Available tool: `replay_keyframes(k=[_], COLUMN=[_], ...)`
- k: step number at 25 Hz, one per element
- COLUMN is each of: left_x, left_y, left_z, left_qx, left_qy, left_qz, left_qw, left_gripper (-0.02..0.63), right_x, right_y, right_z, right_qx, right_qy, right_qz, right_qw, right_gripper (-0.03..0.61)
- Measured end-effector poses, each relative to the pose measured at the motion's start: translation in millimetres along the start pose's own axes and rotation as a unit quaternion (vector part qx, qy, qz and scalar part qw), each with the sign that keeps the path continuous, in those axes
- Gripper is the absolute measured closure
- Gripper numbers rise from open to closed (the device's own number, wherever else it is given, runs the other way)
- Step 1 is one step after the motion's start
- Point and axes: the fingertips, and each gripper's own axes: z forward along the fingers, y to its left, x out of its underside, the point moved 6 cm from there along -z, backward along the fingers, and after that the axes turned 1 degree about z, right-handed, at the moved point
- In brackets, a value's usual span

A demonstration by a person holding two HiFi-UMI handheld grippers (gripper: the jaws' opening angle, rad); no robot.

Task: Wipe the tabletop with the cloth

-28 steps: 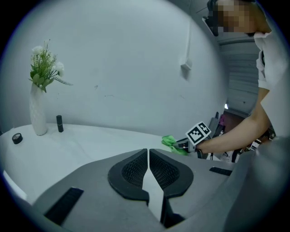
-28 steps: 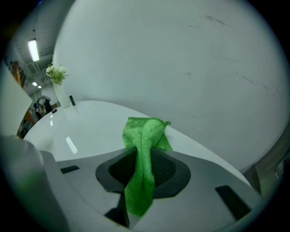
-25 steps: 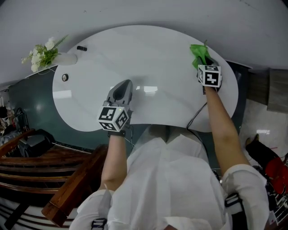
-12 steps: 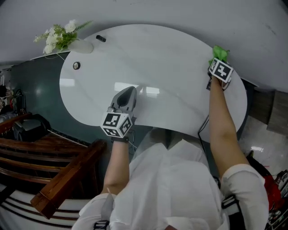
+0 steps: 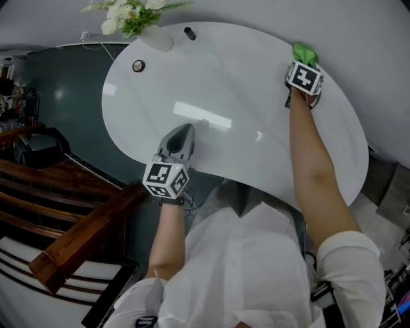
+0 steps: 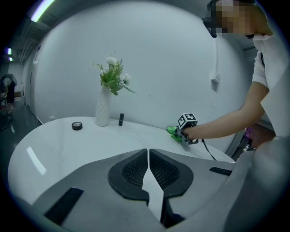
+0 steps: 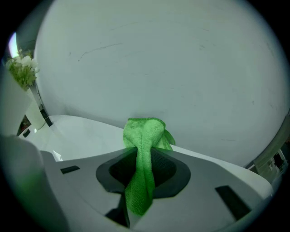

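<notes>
A green cloth (image 5: 305, 53) rests on the far right edge of the white oval tabletop (image 5: 256, 102), near the wall. My right gripper (image 5: 301, 64) is shut on the green cloth (image 7: 144, 149), whose bunched end sticks out past the jaws. From the left gripper view the cloth (image 6: 172, 132) and the right gripper (image 6: 177, 135) show at the table's far side. My left gripper (image 5: 180, 136) hovers over the near edge of the table, shut with nothing between its jaws (image 6: 148, 156).
A white vase of flowers (image 5: 138, 19) stands at the far left of the table, with a small dark cylinder (image 5: 189, 32) and a round black disc (image 5: 138, 65) close by. Wooden stair steps (image 5: 70, 224) lie below left. A cable (image 5: 295, 96) trails from the right gripper.
The right gripper has carried the cloth along the table's far edge toward the wall. The head camera has turned, shifting the table and vase rightward. The left gripper has stayed put.
</notes>
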Motion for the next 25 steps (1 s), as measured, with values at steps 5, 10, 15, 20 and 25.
replay_keyframes(k=[5,10,15,20,25], left_x=[8,18,21,22,26], left_y=[23,33,43,48,54], left_z=[-15,-25,-31,-38,-47], left_qx=[-0.019,-0.031,-0.036,-0.045,-0.06], left_qy=[-0.005,0.002,0.002,-0.003,-0.003], left_qz=[-0.014,-0.019,-0.02,-0.024,-0.03], left_qw=[0.9997,0.9994,0.9992,0.9987,0.9978], left_gripper=[0.586,0.586,0.586,0.586,0.586], right_x=[-11,-10,26,87,134], right_y=[80,175,243,286,300], right_z=[8,-6,-51,-113,-155], right_qx=[-0.049,-0.161,-0.253,-0.342,-0.4], right_qy=[0.015,-0.026,-0.07,-0.082,-0.071], right_qz=[-0.078,-0.192,-0.301,-0.397,-0.456], right_qw=[0.996,0.968,0.917,0.848,0.792], right_gripper=[0.502,0.502,0.502,0.502,0.502])
